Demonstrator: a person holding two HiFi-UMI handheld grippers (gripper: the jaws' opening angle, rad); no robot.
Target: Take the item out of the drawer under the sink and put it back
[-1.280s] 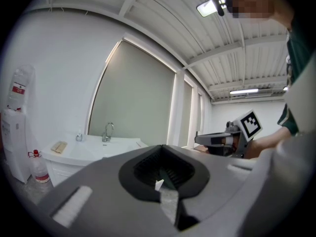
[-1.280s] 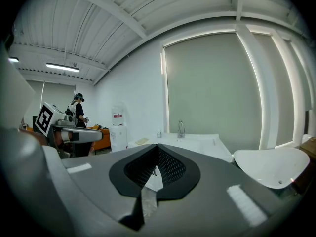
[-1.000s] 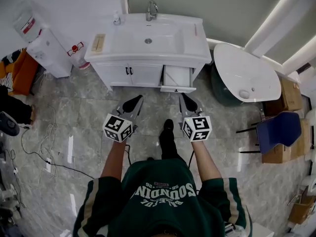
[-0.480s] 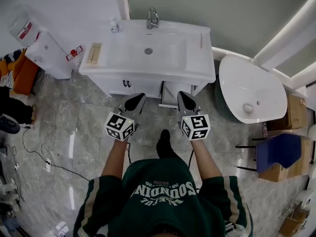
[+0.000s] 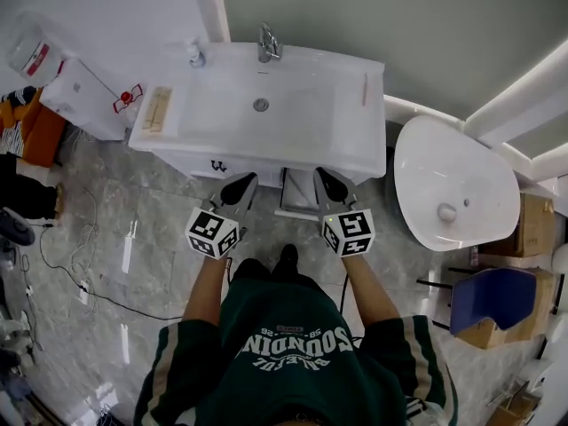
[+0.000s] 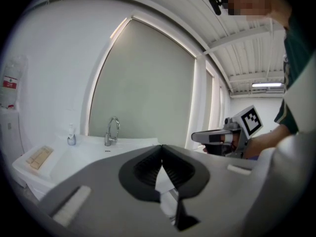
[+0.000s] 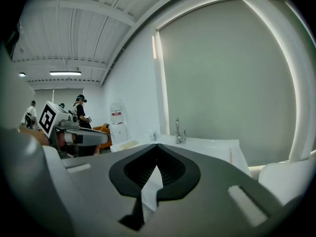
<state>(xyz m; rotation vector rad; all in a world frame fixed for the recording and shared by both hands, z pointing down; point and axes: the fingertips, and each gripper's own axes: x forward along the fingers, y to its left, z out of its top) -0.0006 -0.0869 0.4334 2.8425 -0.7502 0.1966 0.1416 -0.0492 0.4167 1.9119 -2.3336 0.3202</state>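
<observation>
The white sink cabinet (image 5: pixel 257 114) with its faucet (image 5: pixel 266 41) stands right ahead of me. Under its countertop the open drawer (image 5: pixel 297 201) shows only as a white strip between my two grippers; what lies inside is hidden. My left gripper (image 5: pixel 240 183) hangs in front of the cabinet doors and my right gripper (image 5: pixel 326 178) over the drawer's right side. In the left gripper view the left gripper (image 6: pixel 161 147) has its jaws together with nothing held. In the right gripper view the right gripper (image 7: pixel 157 146) is the same, jaws together and nothing held.
A water dispenser (image 5: pixel 84 96) stands left of the cabinet. A white oval tub (image 5: pixel 453 193) is at the right, with a blue chair (image 5: pixel 493 300) nearer me. Cables (image 5: pixel 80 264) trail over the floor at left. A bottle (image 5: pixel 193 54) and a wooden block (image 5: pixel 158 109) sit on the countertop.
I have stepped closer to the cabinet: it fills more of the head view and its countertop now hides most of the open drawer. Both grippers stay shut, side by side.
</observation>
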